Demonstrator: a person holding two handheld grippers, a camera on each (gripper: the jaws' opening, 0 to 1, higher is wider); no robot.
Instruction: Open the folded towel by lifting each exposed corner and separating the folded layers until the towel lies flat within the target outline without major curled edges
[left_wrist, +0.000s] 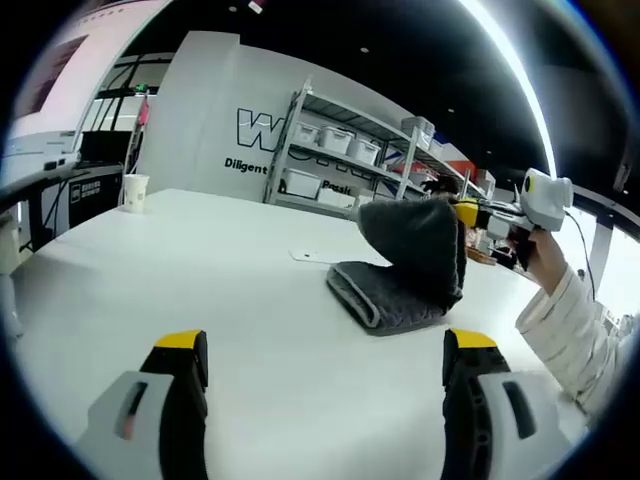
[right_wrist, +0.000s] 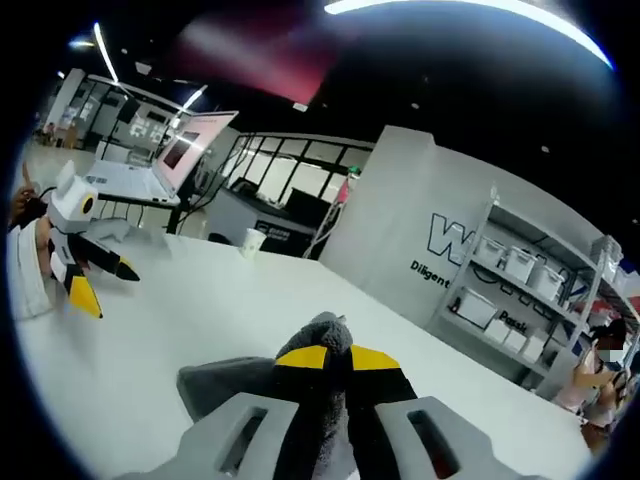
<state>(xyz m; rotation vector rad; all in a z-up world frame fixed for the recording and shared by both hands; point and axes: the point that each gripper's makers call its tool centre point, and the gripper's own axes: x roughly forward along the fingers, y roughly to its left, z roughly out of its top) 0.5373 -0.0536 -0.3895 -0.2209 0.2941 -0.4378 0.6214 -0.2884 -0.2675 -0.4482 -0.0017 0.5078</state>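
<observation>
My right gripper (right_wrist: 325, 362) is pinched shut on the grey towel's (left_wrist: 405, 265) raised corner, above the folded rest on the white table (left_wrist: 200, 270), while my left gripper (left_wrist: 325, 350), jaws wide and empty, faces it from well back.

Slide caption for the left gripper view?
Right gripper lifts a corner of the grey towel off the white table; left gripper open.

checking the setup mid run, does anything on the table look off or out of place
Nothing stands out. The grey towel sits half lifted because the right gripper is shut on its top layer, as the task calls for. The left gripper is open above the white table. A paper cup stands upright near the far edge.
</observation>
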